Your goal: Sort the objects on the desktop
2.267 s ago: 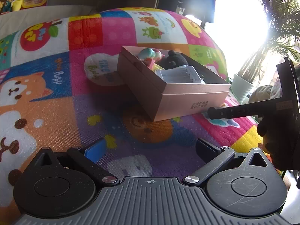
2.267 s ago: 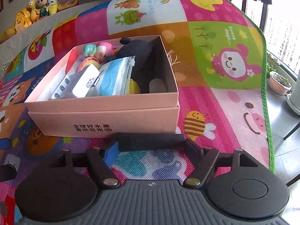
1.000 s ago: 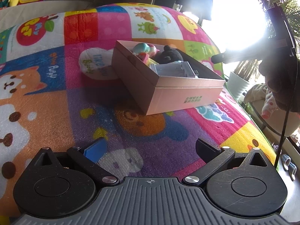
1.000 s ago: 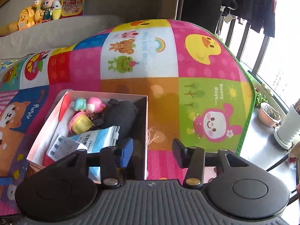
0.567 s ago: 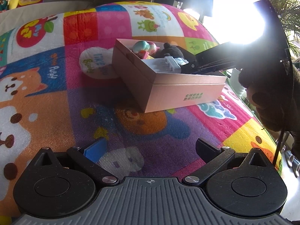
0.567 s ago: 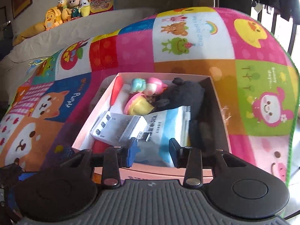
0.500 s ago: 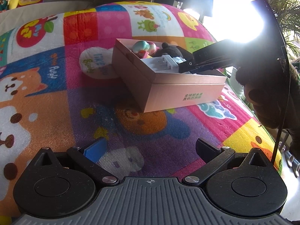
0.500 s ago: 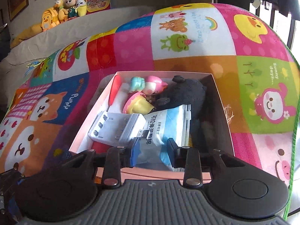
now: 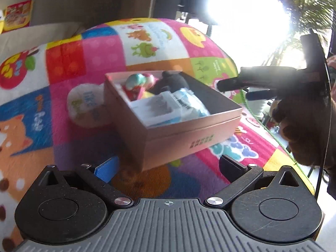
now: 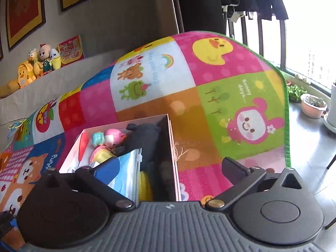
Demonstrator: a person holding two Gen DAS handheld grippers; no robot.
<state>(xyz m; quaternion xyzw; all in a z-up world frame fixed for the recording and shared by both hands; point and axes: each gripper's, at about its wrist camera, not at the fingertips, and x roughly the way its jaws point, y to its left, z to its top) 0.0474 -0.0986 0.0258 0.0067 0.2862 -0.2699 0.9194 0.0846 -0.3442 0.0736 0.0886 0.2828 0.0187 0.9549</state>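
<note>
right hand-held gripper | jaws opening, empty; lifted back above pink box

On the colourful patchwork play mat we read "Sunny days..." in small letters on its green square beside the pink rabbit, and "Puppy" runs sideways along the blue square next to the orange dog. A line of blue lettering sits beside the rainbow on the white square, too small and turned for us to make out. The pink cardboard box carries green print on its front wall, blurred beyond reading. On the white cloud shape printed on the mat we see large coloured letters, smeared and unreadable.
</note>
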